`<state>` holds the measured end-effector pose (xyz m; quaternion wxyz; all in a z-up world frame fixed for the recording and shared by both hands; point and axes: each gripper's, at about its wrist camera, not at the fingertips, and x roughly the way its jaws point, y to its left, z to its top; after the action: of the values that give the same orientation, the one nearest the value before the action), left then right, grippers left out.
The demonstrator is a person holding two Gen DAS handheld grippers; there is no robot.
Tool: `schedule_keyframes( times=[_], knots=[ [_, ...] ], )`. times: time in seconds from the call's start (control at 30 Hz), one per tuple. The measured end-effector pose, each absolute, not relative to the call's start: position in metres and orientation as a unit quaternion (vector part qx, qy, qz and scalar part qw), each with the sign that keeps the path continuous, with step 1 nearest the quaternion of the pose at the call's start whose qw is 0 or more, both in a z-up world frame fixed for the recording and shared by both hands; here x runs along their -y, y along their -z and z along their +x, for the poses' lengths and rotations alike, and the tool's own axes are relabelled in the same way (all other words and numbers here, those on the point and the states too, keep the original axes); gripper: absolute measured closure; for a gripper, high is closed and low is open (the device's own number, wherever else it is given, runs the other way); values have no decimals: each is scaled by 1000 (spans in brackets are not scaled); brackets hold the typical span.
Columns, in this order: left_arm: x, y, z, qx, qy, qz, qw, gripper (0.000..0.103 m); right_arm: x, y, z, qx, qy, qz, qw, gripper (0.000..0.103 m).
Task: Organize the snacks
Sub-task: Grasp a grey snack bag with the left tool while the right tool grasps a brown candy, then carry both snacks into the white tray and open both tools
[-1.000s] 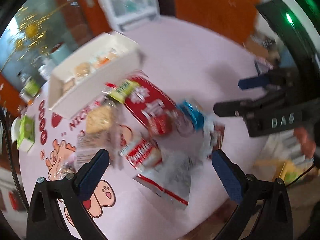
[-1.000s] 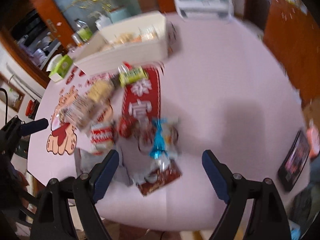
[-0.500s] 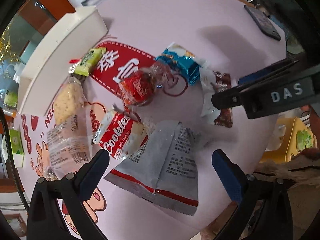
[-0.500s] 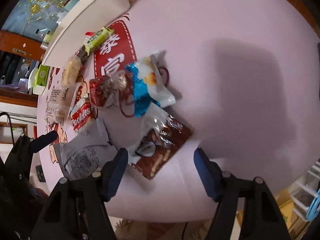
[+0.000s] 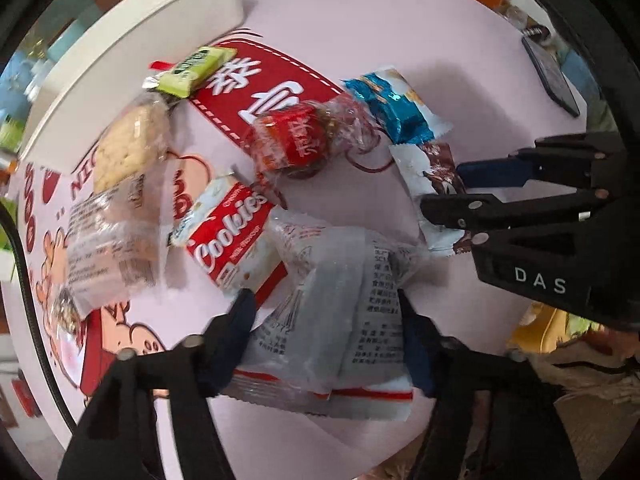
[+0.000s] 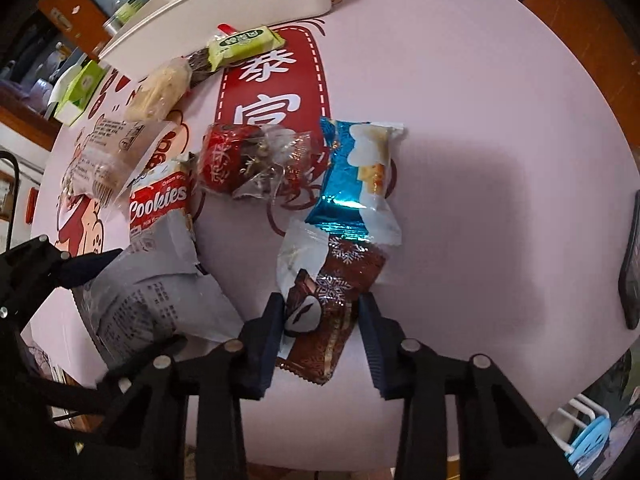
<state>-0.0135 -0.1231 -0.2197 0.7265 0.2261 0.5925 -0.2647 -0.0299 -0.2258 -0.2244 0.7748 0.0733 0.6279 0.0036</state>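
Several snack packets lie on a pink round table (image 6: 460,80). My left gripper (image 5: 326,320) is shut on a grey-white packet (image 5: 340,316), its pads pressing both sides. My right gripper (image 6: 322,316) is closing around a brown chocolate packet (image 6: 332,300); the jaws straddle it with small gaps. In the left wrist view the right gripper (image 5: 448,188) reaches over that brown packet (image 5: 438,172). A red Cookies pack (image 5: 232,236), a red wrapped candy (image 5: 292,140), a blue packet (image 6: 352,176) and a green bar (image 6: 244,44) lie beyond. A white tray (image 5: 132,40) stands at the far side.
A clear-wrapped cake (image 5: 112,224) and a pale rice cracker (image 5: 132,144) lie at the left. A dark phone (image 6: 632,272) lies near the table's right edge. A green box (image 6: 80,92) sits far left. The table's near edge is just below both grippers.
Both grippers dropped toward the table and narrowed. The left closed onto the grey-white packet; the right came down around the brown packet.
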Motion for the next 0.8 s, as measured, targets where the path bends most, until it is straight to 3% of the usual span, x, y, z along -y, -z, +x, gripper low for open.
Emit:
schedule_keyframes(
  times=[0.33,0.8],
  knots=[
    [83,188,-28,-588,227,146,763,53,209,193,-29,-599,-41,45,799,69],
    [38,67,9,-487,193,60,850,53,188,122,7,-510,-82,31,855,69]
  ],
)
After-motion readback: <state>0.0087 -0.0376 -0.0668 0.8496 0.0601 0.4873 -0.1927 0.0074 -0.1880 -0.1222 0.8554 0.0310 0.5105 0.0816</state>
